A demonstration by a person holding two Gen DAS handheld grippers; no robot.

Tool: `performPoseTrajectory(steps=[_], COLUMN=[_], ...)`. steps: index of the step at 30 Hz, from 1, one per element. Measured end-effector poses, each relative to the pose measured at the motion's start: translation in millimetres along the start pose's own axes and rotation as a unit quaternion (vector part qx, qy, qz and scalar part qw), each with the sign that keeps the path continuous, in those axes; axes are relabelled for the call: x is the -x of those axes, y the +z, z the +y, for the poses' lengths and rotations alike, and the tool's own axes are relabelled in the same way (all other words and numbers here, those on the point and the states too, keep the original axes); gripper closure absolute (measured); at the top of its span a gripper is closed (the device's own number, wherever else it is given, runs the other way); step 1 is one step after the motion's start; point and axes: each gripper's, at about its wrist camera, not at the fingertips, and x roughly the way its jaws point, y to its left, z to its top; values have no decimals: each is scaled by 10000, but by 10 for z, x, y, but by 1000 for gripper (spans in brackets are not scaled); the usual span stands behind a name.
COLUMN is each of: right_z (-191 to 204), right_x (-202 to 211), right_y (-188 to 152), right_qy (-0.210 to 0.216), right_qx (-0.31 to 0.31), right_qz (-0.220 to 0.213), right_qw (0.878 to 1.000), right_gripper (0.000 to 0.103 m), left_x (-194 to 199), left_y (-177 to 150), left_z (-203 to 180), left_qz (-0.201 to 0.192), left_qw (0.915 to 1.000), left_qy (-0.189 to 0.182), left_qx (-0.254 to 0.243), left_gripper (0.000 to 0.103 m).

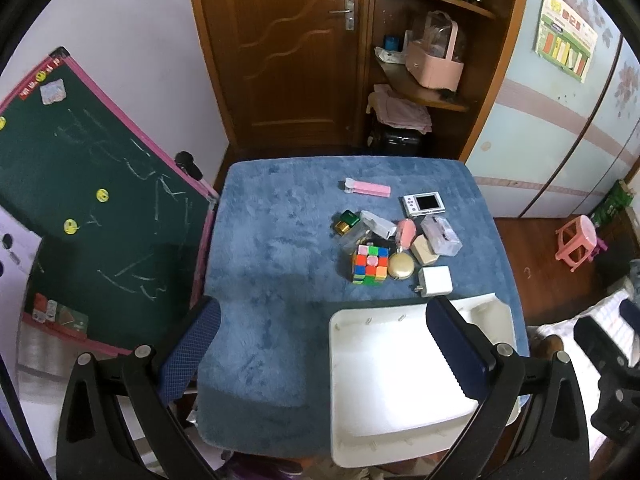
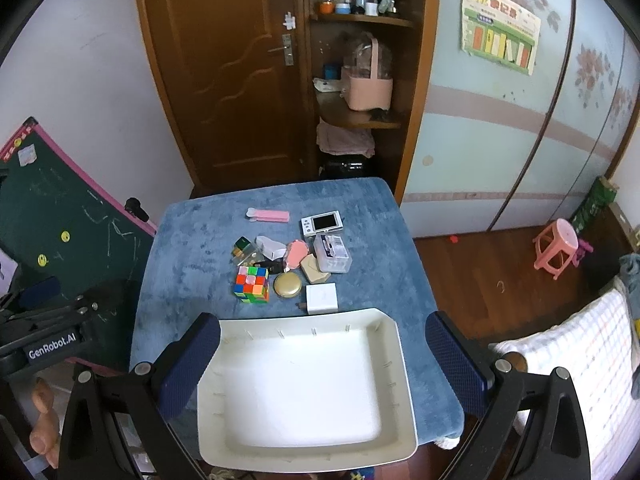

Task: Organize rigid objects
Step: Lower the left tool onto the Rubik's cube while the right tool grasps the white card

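Nearest, the left gripper (image 1: 322, 354) and the right gripper (image 2: 322, 364) both hover with fingers spread wide and nothing between them. Just beyond them the white tray (image 2: 404, 364) sits bare at the near edge of the blue-covered worktop (image 2: 192, 248).

Past the tray's far rim the clutter lies packed: white charger (image 2: 322, 298) just beside the rim, gold compact (image 2: 287, 285), colour cube (image 2: 252, 284), then a clear box (image 2: 333, 254), a pink oval piece (image 2: 297, 255) and a small camera (image 2: 322, 223). With the pieces touching, wide fingers coming down on one would likely shove its neighbours or drag two at once.

Farthest, well apart from the rest, the pink clip (image 2: 267, 215) lies flat, its long axis running left to right, white end pointing left.
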Motion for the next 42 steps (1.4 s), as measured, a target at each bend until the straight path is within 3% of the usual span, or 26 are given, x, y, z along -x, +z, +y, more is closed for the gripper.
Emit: performPoseTrajectory(steps=[8, 13, 18, 26, 30, 32, 35, 39, 42], right_z=[-85, -168, -267, -382, -369, -355, -306, -276, -246], right_x=[-221, -400, -734, -1741, -2284, -2541, -2901, -3231, -3403], right_y=[203, 358, 543, 668, 561, 494, 407, 293, 221], right_qy=[202, 314, 442, 623, 691, 687, 697, 609, 626], right_qx=[-224, -226, -147, -85, -59, -96, -103, -81, -80], right_qz=[329, 471, 706, 1495, 1976, 2226, 2519, 2768, 2945], right_qw=[9990, 9981, 9964, 9868, 9778, 9724, 9652, 9590, 9536], right_gripper=[0, 0, 0, 0, 1, 7, 9, 9, 11], left_x=[-188, -409, -690, -1467, -1929, -2118, -2411, -2680, -2858], left_y=[303, 422, 488, 472, 423, 391, 364, 332, 322], left_z=[93, 68, -102, -408, -513, -558, -596, -607, -628], left_qz=[-19, 175, 349, 853, 1242, 1434, 1720, 1991, 2137], left_qw=[9998, 9992, 9987, 9949, 9908, 9880, 9838, 9795, 9762], left_qy=[27, 46, 349, 472, 420, 425, 358, 187, 262], left_qx=[206, 347, 150, -253, -346, -375, -363, -249, -256], left_gripper=[1, 1, 1, 1, 1, 1, 1, 1, 1])
